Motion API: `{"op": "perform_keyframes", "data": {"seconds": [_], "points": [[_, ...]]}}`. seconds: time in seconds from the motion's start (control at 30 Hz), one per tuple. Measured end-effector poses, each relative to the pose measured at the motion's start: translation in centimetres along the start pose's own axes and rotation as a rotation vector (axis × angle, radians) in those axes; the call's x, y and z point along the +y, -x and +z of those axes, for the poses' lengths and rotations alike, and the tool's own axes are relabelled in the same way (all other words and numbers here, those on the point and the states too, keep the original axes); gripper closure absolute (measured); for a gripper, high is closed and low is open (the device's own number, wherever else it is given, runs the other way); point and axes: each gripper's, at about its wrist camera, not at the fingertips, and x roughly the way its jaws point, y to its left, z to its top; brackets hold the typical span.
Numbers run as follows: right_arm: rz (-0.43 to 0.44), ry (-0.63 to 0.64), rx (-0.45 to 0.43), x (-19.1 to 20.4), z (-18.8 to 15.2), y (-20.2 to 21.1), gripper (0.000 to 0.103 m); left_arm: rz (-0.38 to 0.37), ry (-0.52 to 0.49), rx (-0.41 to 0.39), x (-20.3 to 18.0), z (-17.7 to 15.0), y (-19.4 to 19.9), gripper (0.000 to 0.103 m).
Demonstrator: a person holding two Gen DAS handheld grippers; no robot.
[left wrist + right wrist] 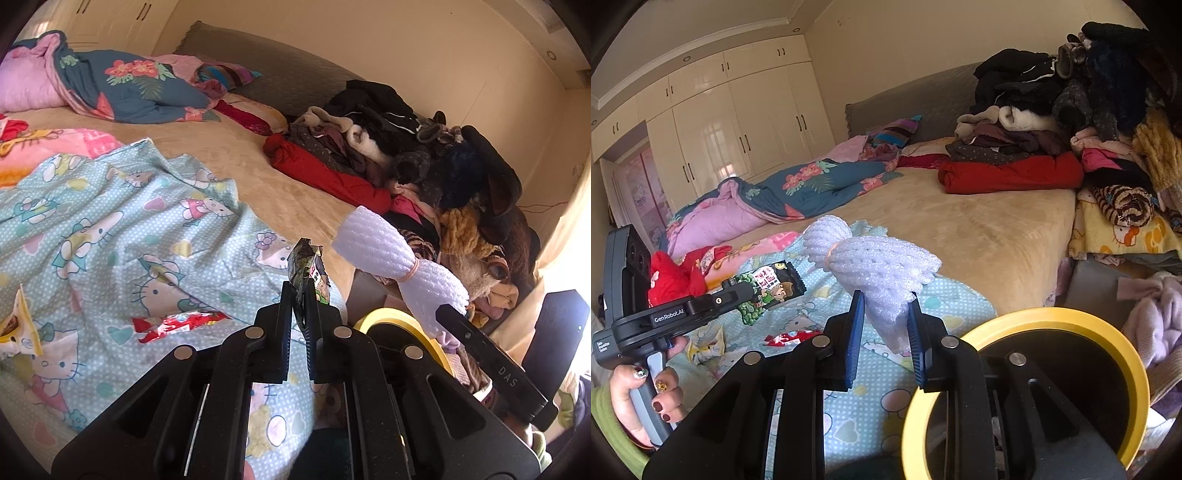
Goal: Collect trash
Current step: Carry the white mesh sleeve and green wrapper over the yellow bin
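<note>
While the left tool (300, 295) pinches a green snack wrapper (308, 269), the right tool (886, 314) grips white foam netting (882, 266). Both hover above the bed (979, 229), beside a yellow-rimmed bin (1071, 321).

White ribbed foam netting sleeve (882, 266): soft, matt. Dark printed plastic snack wrapper (768, 291): glossy, crinkled. Yellow-rimmed plastic bin (1108, 332): smooth rim. Tan plush bedspread (979, 229): velvety, matt. Cream wardrobe doors (738, 125): glossy.

Yellow-rimmed bin (1052, 318), white foam net (882, 266)
</note>
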Motion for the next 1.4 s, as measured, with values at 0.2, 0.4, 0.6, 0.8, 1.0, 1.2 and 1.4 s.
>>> {"op": "perform_keyframes", "data": {"seconds": [0.2,0.4,0.6,0.8,1.0,1.2,1.4], "points": [[-0.033,-0.006,-0.015,-1.1,0.1,1.8,0.081,-0.023,-0.027,0.012,-1.6,-0.4,-0.1,0.1],[-0.064,-0.027,-0.023,-2.3,0.0,3.0,0.081,-0.046,-0.06,0.028,-3.7,-1.0,-0.4,0.1],[-0.087,-0.058,-0.038,-4.0,-0.1,4.6,0.081,-0.07,-0.092,0.036,-6.0,-1.6,-0.6,0.1],[-0.108,-0.095,-0.046,-5.8,-0.2,6.2,0.081,-0.091,-0.125,0.049,-8.3,-2.3,-0.8,0.1],[-0.121,-0.117,-0.06,-7.3,-0.4,7.9,0.081,-0.107,-0.165,0.07,-10.5,-3.5,-1.2,0.1],[-0.138,-0.137,-0.051,-8.6,-0.7,9.1,0.081,-0.117,-0.208,0.097,-12.4,-4.8,-1.9,0.1],[-0.171,-0.184,0.013,-10.5,-1.5,8.9,0.081,-0.133,-0.252,0.128,-13.8,-6.2,-2.5,0.1]]}}
